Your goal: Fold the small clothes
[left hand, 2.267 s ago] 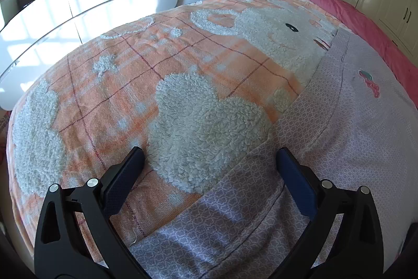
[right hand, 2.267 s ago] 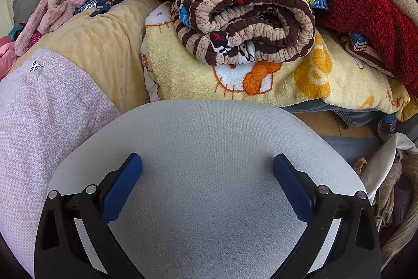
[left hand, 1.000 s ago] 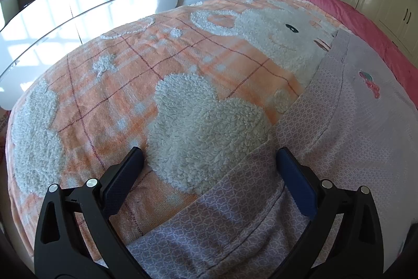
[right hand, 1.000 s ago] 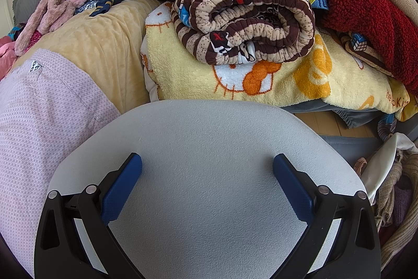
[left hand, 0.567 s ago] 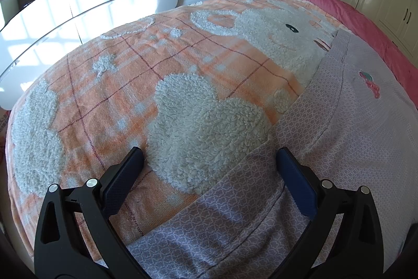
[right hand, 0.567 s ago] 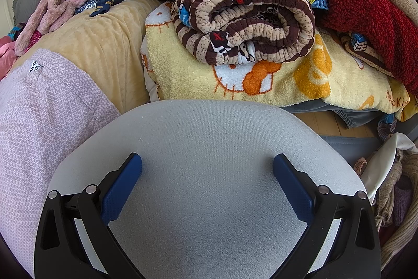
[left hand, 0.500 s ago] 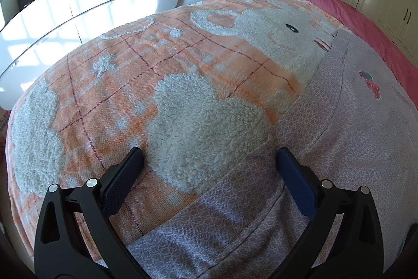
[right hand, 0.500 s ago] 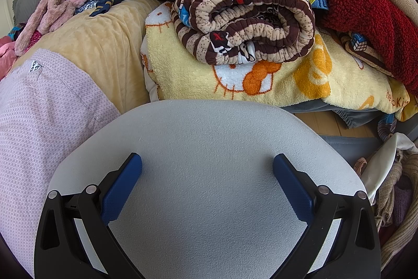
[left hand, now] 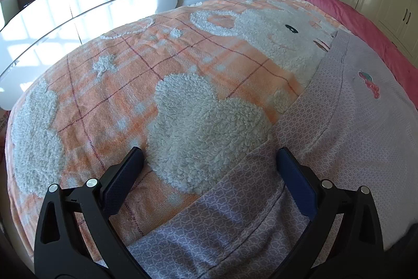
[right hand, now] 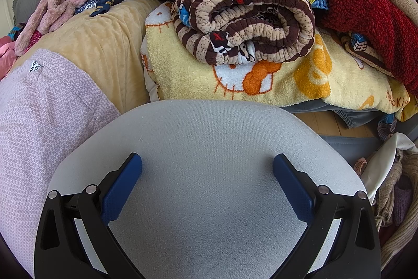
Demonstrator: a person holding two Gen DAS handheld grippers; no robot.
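Soft cotton, best taken at the hem

Lilac patterned garment (left hand: pixel 339 137) lies spread flat on the orange fleece blanket (left hand: pixel 135 85) that covers the bed; its other edge shows in the right wrist view (right hand: pixel 44 117), beside a grey board (right hand: pixel 209 174). Left gripper (left hand: pixel 209 164) hovers low over the garment's near edge, fingers wide apart and holding nothing. Right gripper (right hand: pixel 206 169) sits above the board, likewise spread and empty. Fabric looks thin, light and limp, so it should drape and wrinkle rather than keep a crease. Pinching the seamed edge or a corner seems safest; the fluffy blanket beneath may snag or get pinched along with it.
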